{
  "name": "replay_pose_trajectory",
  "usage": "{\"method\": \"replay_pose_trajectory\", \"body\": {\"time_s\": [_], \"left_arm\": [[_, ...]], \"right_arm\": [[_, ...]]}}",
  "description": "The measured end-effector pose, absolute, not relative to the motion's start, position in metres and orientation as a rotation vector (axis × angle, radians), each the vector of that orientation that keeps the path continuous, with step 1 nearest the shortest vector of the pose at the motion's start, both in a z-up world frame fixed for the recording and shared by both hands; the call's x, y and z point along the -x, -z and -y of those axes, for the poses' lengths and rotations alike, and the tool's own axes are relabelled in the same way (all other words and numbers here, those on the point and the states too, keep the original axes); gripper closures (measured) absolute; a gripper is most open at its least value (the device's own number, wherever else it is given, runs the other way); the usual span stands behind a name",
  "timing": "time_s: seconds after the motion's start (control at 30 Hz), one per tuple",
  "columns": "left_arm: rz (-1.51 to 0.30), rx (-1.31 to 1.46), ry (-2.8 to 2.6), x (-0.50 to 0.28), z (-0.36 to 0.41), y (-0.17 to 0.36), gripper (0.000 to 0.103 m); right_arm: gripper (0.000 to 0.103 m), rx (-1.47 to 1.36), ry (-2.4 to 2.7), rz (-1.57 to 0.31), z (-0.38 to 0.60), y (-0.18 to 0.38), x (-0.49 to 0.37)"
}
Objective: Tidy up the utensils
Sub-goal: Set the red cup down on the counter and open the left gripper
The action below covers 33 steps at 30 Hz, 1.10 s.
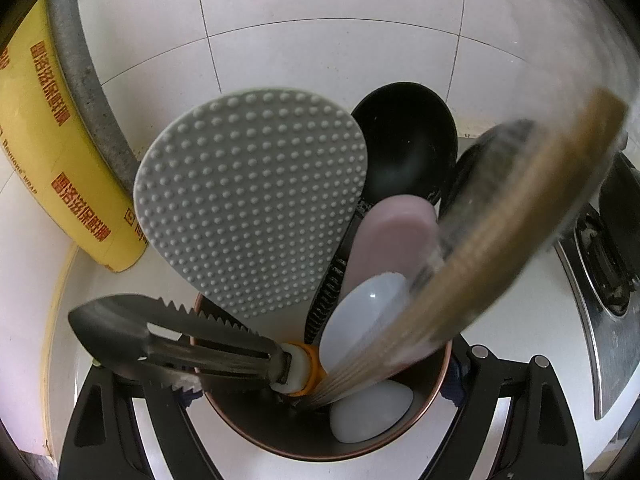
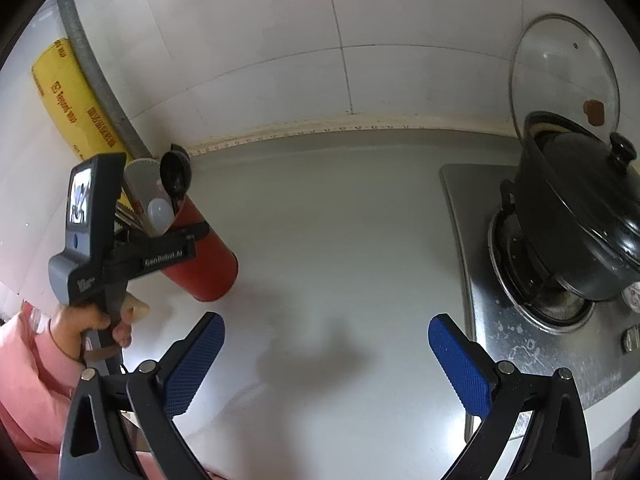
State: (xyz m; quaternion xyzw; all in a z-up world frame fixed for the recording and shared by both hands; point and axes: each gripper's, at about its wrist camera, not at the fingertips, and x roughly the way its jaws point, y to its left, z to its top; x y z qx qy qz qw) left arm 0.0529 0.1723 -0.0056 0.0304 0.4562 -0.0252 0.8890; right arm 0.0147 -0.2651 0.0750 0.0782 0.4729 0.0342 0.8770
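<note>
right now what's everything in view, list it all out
utensil holder: 1, red, on the counter by the wall, gripped by the left gripper
rice paddle: 1, grey, dimpled, in the holder
ladle: 1, black, in the holder
spoons: 2, white, in the holder
tongs: 1, black, toothed, in the holder
cling wrap box: 1, yellow, against the wall
pot: 1, black, on the stove
glass lid: 1, clear, leaning behind the pot
left gripper: black, shut on the holder
right gripper: blue pads, open, empty
</note>
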Motion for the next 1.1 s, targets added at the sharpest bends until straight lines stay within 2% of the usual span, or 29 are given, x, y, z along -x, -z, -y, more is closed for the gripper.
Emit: {"method": "replay_pose_trajectory", "body": {"time_s": [0.27,0.53,1.1], "left_arm": [[-0.992,-0.053,0.062,-0.050,-0.177,0.008,0.014],[-0.976,-0.036,0.077,-0.017,-0.184,0.008,0.009],[-0.944,0.010,0.010,0.116,-0.221,0.021,0.008]], "right_arm": [[0.000,-0.146,-0.050,-1.022,0.262,-0.071,-0.012],[0.000,-0.129,-0.077,-1.035,0.254,-0.067,-0.023],[0.000,-0.129,-0.141,-1.025,0.230,-0.051,-0.031]]}}
